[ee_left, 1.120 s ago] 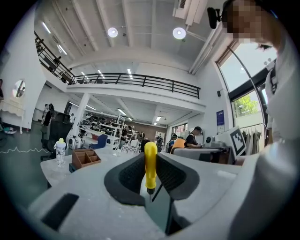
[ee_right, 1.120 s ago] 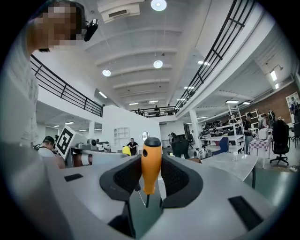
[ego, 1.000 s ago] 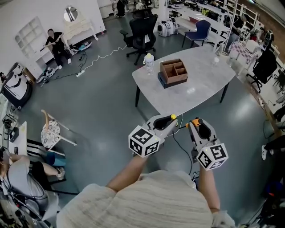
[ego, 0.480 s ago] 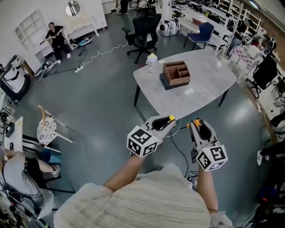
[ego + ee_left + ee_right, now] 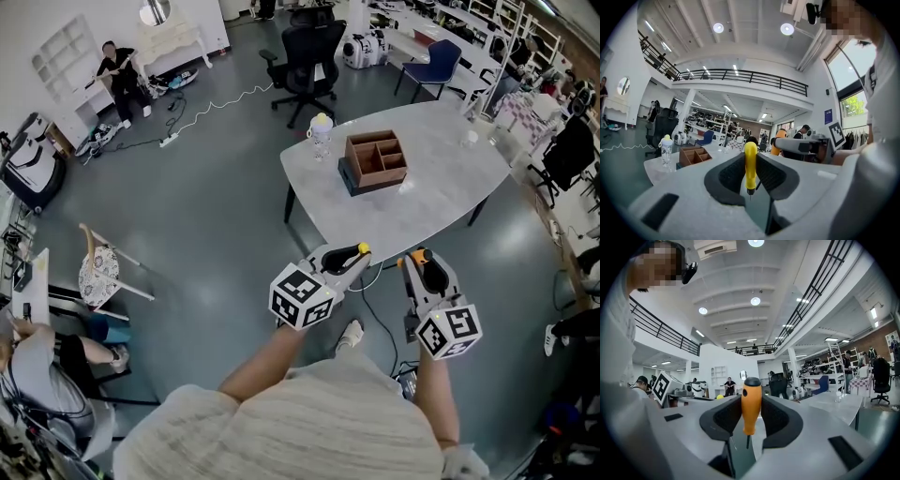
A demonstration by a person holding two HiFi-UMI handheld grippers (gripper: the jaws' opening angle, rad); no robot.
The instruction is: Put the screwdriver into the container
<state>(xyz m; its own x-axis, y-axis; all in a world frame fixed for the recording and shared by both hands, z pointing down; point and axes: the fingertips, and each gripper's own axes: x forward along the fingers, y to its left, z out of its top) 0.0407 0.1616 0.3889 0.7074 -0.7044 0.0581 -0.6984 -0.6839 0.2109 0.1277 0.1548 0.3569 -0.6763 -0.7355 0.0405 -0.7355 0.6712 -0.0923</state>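
Note:
My left gripper (image 5: 352, 258) is shut on a yellow-handled screwdriver (image 5: 750, 165), its handle upright between the jaws (image 5: 361, 248). My right gripper (image 5: 419, 262) is shut on an orange-handled screwdriver (image 5: 751, 405), whose orange tip shows in the head view (image 5: 419, 253). Both grippers hover side by side just short of the near edge of a grey table (image 5: 441, 187). The container, a brown wooden box with compartments (image 5: 375, 157), sits on a dark base near the table's middle, well ahead of both grippers; it also shows at left in the left gripper view (image 5: 693, 155).
A small bottle (image 5: 321, 133) stands on the table's left end, beside the box. A black office chair (image 5: 307, 56) and a blue chair (image 5: 437, 64) stand behind the table. A cable (image 5: 380, 319) trails on the floor below my grippers. People sit at far left.
The table and box have shifted slightly in the head view as the person steps closer; a shoe now shows between the arms. Both grippers keep their hold.

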